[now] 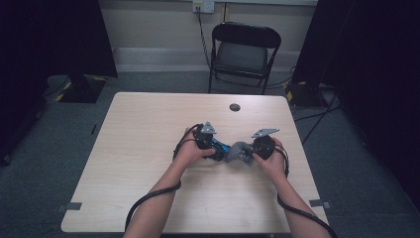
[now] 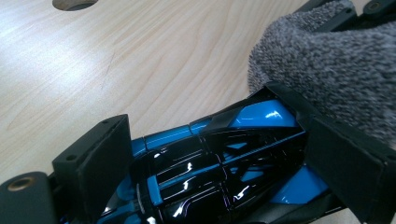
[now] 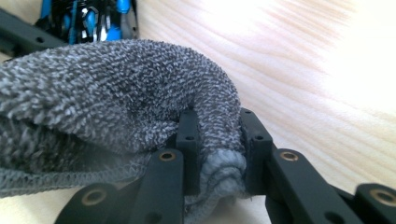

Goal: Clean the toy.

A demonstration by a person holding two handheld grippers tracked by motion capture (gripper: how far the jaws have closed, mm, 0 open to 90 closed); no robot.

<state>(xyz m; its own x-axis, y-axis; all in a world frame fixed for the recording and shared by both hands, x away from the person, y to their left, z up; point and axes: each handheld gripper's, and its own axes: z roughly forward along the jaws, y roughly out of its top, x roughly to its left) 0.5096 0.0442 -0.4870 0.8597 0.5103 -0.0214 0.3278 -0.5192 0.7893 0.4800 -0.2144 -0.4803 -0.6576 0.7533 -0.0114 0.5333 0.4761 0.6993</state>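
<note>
Toy car point(image 1: 219, 147) lies mid-worktop point(image 1: 148, 148) between my two hands in the high view, its long axis running left to right; my left gripper point(image 1: 210, 144) holds one end, my right gripper point(image 1: 250, 151) meets it from the opposite side. Left gripper view: my jaws clamp the car point(image 2: 210, 168) across its body, nose pointing into the grey cloth point(image 2: 327, 60). Right gripper view: my jaws pinch a cloth fold point(image 3: 219, 135); the car point(image 3: 93, 18) sits directly ahead.

Lab-like recording room: bare wooden table point(image 1: 148, 148), folding chair point(image 1: 243, 54), black curtains point(image 1: 54, 34), floor cables point(image 1: 317, 116).
</note>
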